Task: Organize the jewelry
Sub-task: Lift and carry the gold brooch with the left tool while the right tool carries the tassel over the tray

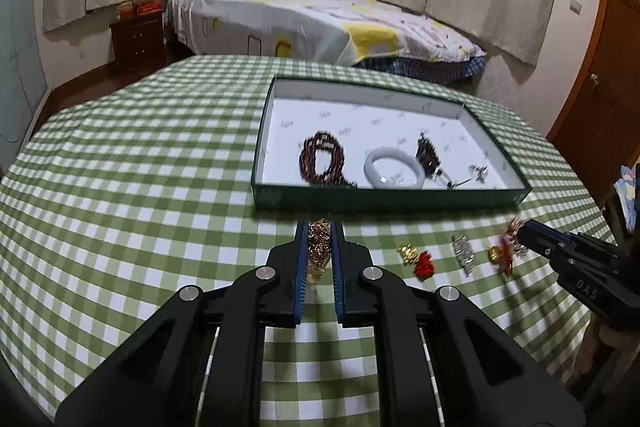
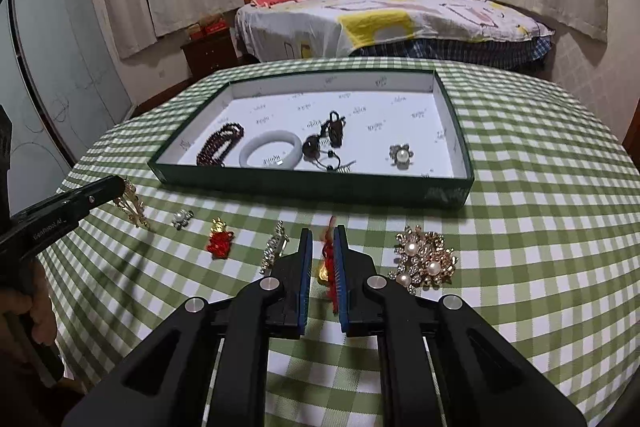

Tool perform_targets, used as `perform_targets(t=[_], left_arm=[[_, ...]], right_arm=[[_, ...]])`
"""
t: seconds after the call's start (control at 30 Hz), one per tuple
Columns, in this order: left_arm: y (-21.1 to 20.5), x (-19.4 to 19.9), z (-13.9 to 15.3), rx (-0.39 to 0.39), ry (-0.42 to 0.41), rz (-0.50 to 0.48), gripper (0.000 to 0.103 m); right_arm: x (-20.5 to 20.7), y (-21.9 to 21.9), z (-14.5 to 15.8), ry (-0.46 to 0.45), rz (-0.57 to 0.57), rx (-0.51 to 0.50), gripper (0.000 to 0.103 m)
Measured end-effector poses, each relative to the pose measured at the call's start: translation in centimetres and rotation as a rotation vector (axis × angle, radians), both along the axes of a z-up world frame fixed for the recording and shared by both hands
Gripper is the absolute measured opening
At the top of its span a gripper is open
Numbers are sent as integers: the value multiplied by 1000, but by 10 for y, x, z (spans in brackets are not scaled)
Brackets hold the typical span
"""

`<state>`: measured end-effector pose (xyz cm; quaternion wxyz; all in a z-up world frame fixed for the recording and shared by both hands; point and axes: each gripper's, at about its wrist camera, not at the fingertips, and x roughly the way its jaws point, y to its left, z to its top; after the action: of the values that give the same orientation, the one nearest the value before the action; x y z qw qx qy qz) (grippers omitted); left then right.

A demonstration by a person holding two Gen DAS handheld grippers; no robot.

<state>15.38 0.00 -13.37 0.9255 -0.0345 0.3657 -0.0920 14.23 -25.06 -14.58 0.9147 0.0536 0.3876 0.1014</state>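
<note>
My left gripper (image 1: pixel 320 227) is shut on a gold chain piece (image 1: pixel 319 247), lifted just above the checked cloth in front of the green tray (image 1: pixel 384 197). My right gripper (image 2: pixel 323 233) is shut on a red and gold tassel charm (image 2: pixel 329 263); it shows at the right of the left wrist view (image 1: pixel 520 231). The left gripper (image 2: pixel 120 187) shows at the left of the right wrist view with the gold piece (image 2: pixel 134 207) hanging from it. Inside the tray (image 2: pixel 312 187) lie a dark bead bracelet (image 2: pixel 220 145), a white bangle (image 2: pixel 270 149), dark pieces (image 2: pixel 324 139) and a pearl brooch (image 2: pixel 401 155).
On the cloth before the tray lie a small pearl piece (image 2: pixel 182 218), a red and gold charm (image 2: pixel 219 239), a silver clip (image 2: pixel 275 247) and a large pearl and gold brooch (image 2: pixel 426 261). A bed (image 1: pixel 320 23) stands beyond the round table. A hand (image 2: pixel 24 311) holds the left gripper.
</note>
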Motion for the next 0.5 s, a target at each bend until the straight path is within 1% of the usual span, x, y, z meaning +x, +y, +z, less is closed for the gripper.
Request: perform_targets(t=[0.2, 0.33, 0.4, 0.5], left_arm=[[-4, -13, 25, 12, -71, 0, 11], [-5, -19, 32, 12, -92, -3, 11], [-6, -20, 32, 13, -91, -6, 11], [-7, -21, 28, 17, -83, -9, 11]], right_arm=[[-9, 0, 17, -48, -3, -17, 12], [-13, 2, 21, -57, 1, -26, 11], [-14, 2, 18, -48, 1, -27, 11], [-8, 2, 9, -2, 13, -8, 11]])
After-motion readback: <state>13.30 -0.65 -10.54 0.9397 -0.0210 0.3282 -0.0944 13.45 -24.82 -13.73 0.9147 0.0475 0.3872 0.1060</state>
